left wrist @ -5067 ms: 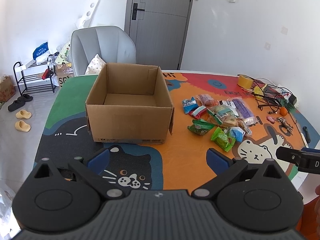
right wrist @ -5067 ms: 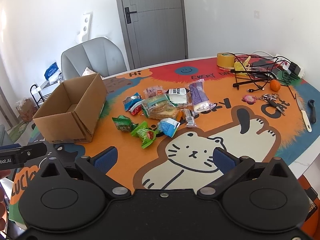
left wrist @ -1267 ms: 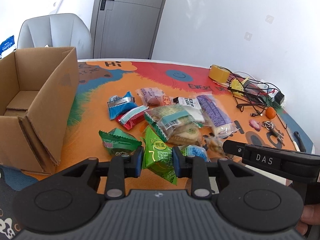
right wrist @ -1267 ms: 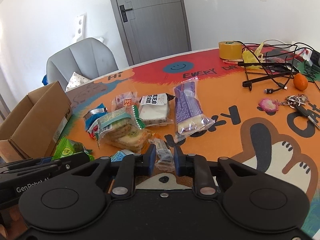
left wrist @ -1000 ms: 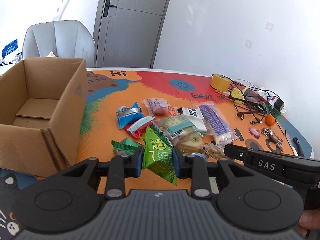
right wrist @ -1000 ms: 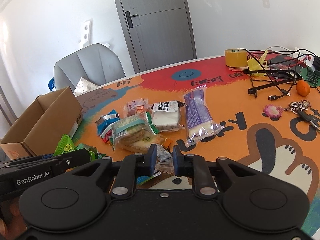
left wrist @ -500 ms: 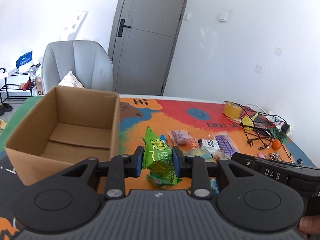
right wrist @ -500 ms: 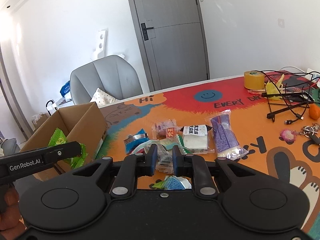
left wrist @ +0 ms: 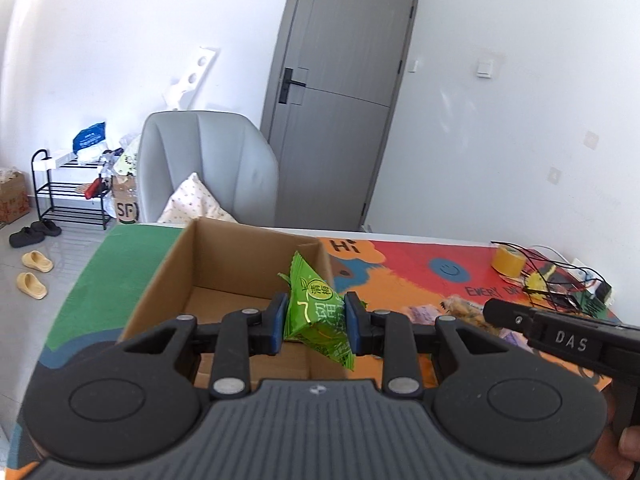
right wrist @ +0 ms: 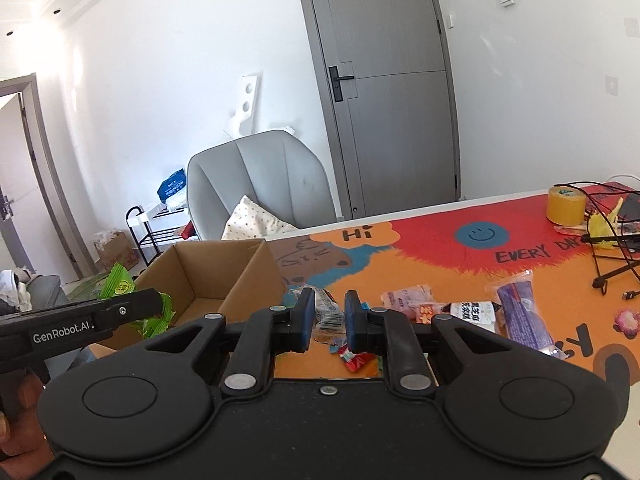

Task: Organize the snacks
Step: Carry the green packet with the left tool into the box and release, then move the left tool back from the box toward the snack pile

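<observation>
My left gripper [left wrist: 315, 322] is shut on a green snack packet [left wrist: 316, 312] and holds it in the air over the near right corner of the open cardboard box [left wrist: 224, 276]. The box looks empty. My right gripper [right wrist: 326, 320] is shut on a small clear snack packet [right wrist: 327, 312] and holds it above the table, just right of the box [right wrist: 224, 276]. The left gripper with its green packet [right wrist: 120, 286] shows at the left of the right wrist view. Several snack packets [right wrist: 472, 312] lie on the colourful table mat.
A tape roll [right wrist: 566, 204], black cables [right wrist: 612, 248] and a stand sit at the table's far right. A grey chair [left wrist: 208, 168] stands behind the table, a shoe rack [left wrist: 68, 196] to its left. A grey door [left wrist: 340, 120] is behind.
Both grippers have lifted with their packets and moved left toward the box. The green packet now hangs over the box's near right corner.
</observation>
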Demonstrator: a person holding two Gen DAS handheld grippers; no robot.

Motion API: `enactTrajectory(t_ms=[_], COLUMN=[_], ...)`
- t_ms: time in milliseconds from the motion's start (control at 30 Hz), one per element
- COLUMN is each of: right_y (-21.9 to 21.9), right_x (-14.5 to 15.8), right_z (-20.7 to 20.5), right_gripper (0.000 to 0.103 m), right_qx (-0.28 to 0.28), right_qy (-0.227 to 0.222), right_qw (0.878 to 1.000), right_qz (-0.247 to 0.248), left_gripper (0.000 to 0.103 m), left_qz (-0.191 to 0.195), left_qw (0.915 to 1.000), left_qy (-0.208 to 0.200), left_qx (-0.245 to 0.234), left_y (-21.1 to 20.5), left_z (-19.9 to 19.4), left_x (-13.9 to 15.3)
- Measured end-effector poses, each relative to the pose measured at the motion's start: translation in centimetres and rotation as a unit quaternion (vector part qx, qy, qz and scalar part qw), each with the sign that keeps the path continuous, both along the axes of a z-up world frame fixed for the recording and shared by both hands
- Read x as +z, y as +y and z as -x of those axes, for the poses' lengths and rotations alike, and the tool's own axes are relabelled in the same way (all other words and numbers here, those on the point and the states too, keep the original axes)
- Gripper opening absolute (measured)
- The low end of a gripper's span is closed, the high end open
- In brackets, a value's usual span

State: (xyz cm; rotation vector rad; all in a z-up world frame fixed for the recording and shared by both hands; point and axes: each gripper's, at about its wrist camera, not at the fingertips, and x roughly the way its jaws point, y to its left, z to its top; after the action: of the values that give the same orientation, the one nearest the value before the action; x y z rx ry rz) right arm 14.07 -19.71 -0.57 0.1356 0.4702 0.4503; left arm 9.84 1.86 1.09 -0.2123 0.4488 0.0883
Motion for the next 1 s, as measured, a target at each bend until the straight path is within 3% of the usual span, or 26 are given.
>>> enactTrajectory(t_ms=[700,1000], right_y=[10.1,13.6], right_x=[2.3,2.0], right_z=[-1.1,-1.0], right_gripper=[0.017,0.017], right_qx=[0.082,0.11], right_qy=[-0.018,-0.017], right_qw=[0.996,0.993], right_qz=[0.015,0.029], left_gripper=[0.03,0.045], left_qz=[0.027,0.035], left_qw=[0.9966,0.9951], left_qy=[0.025,0.012], left_qx=[0.073,0.091], left_y=[8.5,10.1], left_z=[-1.3,-0.1], left_x=[-1.5,-0.4])
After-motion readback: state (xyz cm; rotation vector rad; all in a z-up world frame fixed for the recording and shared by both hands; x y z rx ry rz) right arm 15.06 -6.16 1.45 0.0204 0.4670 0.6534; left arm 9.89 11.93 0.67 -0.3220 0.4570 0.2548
